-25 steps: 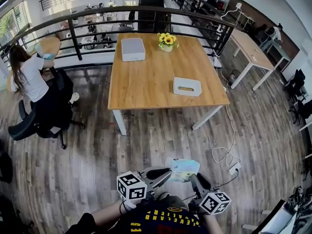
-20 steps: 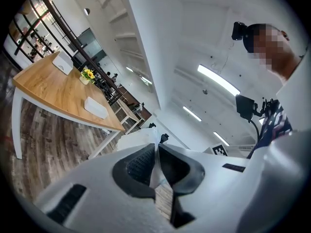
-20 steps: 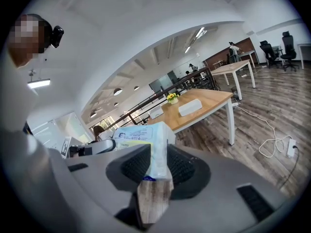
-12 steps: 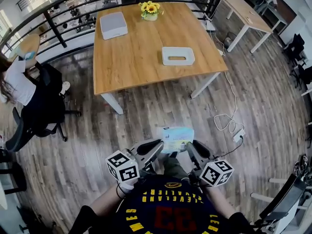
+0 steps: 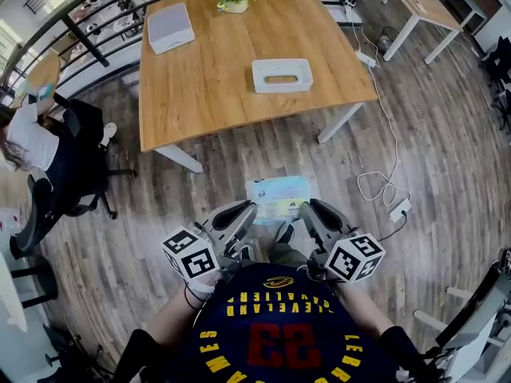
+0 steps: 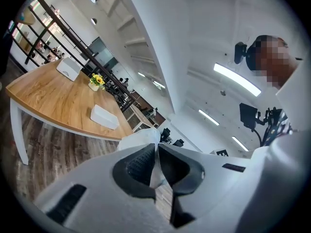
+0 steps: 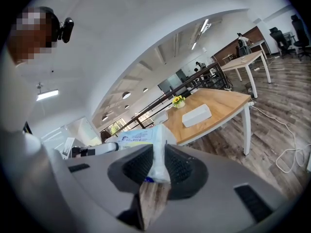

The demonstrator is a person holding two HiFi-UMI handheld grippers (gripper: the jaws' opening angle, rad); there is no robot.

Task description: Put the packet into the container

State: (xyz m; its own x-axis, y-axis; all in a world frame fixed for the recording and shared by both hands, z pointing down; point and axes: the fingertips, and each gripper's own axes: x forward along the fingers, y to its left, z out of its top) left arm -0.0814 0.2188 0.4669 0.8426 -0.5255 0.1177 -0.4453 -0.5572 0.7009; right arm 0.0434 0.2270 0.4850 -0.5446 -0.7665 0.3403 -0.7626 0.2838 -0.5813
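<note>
Pale blue-and-white packet (image 5: pixel 278 199) is hanging above the floor (image 5: pixel 231 162), stretched between both claws. Left claw (image 5: pixel 242 211) is clamping its left edge. Right claw (image 5: pixel 308 209) is pinching the right edge, its jaws having just been closing on it. White container (image 5: pixel 281 75) is sitting well apart on the table (image 5: pixel 200 94).

Brightness: bright, even indoor light in every view.
Sources: ceiling light strips (image 6: pixel 234 79), slightly blown out.
Shadows: faint and soft on the wooden floor (image 5: pixel 431 158).
Distortion: strong fisheye; black corners in both gripper views.
Focus: left gripper (image 6: pixel 156 147) and right gripper (image 7: pixel 158 152) shells soft near the lens.
</note>
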